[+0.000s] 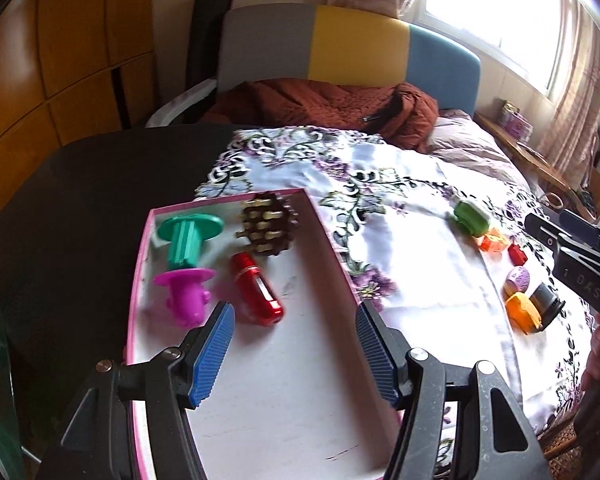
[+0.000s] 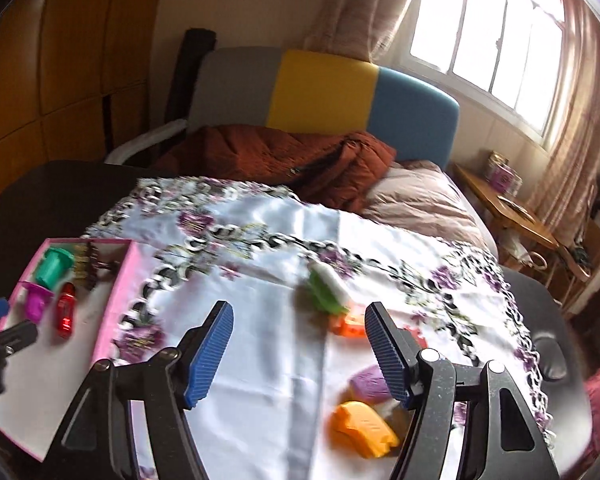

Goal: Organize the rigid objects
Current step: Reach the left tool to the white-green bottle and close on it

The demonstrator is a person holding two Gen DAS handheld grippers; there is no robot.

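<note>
Right wrist view smeared by motion: green toy (image 2: 327, 289), orange block (image 2: 350, 327) and purple piece (image 2: 370, 383) lose their outlines. Right finger (image 2: 388, 354) covers part of purple piece and red block (image 2: 416, 334). Pink box (image 1: 236, 380) cut off at bottom edge. Windowsill tins (image 1: 514, 120) too small to read.

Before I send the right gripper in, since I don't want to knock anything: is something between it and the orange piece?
Nothing visible: the right gripper is open and empty, and only bare cloth lies before the orange piece, with the purple piece just beyond.
</note>
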